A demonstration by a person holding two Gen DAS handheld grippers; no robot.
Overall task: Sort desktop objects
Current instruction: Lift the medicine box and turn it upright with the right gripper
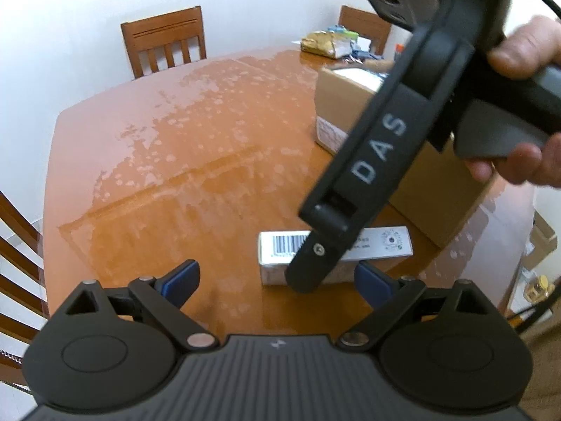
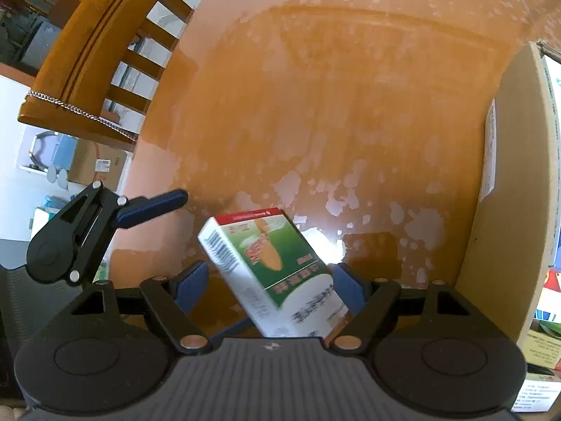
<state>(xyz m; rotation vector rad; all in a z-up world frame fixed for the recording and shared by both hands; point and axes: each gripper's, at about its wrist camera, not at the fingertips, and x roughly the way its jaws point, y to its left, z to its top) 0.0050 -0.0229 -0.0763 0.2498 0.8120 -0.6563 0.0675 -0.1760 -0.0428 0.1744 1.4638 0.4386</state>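
A small carton, green and white with a red top and a barcode point(image 2: 270, 273), lies tilted on the wooden table point(image 2: 350, 105). It sits between the fingers of my right gripper point(image 2: 268, 282). The jaws stand apart: the left pad point(image 2: 191, 284) is clear of the carton and the right pad point(image 2: 345, 287) is at its edge. In the left wrist view the same carton point(image 1: 378, 245) rests on the table point(image 1: 175, 140), with one right-gripper finger point(image 1: 308, 266) in front of it. My left gripper point(image 1: 277, 273) is open just short of the carton, holding nothing.
A large open cardboard box point(image 1: 350, 105) stands on the table right of the carton; its wall point(image 2: 508, 175) is close by, with packs point(image 2: 550, 298) inside. Bags point(image 1: 329, 44) are piled at the far end. Wooden chairs point(image 1: 164, 42) point(image 2: 91, 56) stand around. A hand point(image 1: 526, 45) holds the right gripper.
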